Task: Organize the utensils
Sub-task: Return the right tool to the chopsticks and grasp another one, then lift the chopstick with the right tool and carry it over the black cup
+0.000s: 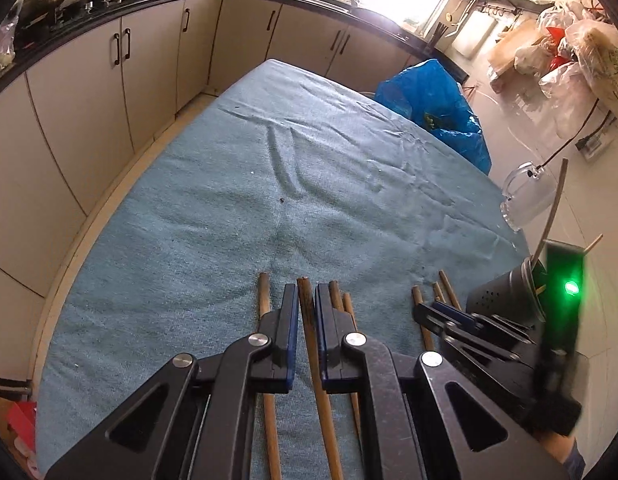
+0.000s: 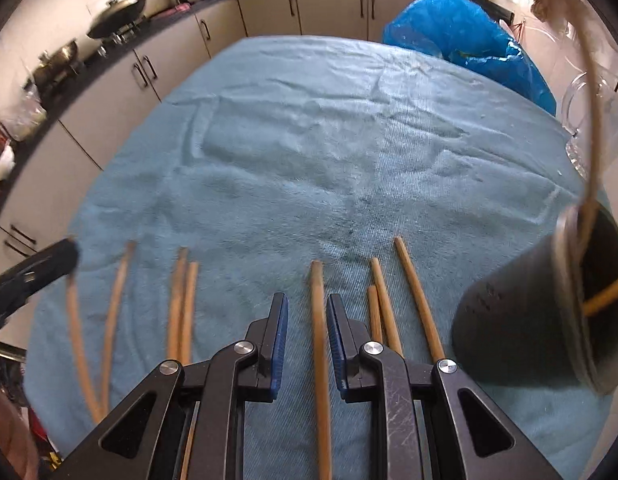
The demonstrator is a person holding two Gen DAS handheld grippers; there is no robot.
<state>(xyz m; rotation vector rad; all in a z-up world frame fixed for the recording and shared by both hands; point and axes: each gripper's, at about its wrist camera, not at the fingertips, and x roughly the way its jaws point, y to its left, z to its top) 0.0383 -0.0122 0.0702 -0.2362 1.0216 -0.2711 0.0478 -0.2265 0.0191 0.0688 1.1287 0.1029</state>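
Observation:
Several wooden chopsticks (image 2: 183,304) lie side by side on the blue cloth (image 1: 269,184) along the near edge. My left gripper (image 1: 305,292) is shut on a dark-tipped chopstick (image 1: 309,320); its tip pokes out past the pads. My right gripper (image 2: 306,300) hovers low over another chopstick (image 2: 318,320), which lies between its fingers with a gap on each side. At the right stands a dark grey perforated holder (image 2: 517,320) with a long handle and a chopstick in it. The right gripper (image 1: 423,310) shows beside the holder (image 1: 505,300) in the left wrist view.
A clear glass mug (image 1: 525,196) stands at the cloth's right edge beyond the holder. A blue plastic bag (image 1: 433,108) sits at the far right corner. Kitchen cabinets (image 1: 121,80) and a counter with pans run along the left and the back.

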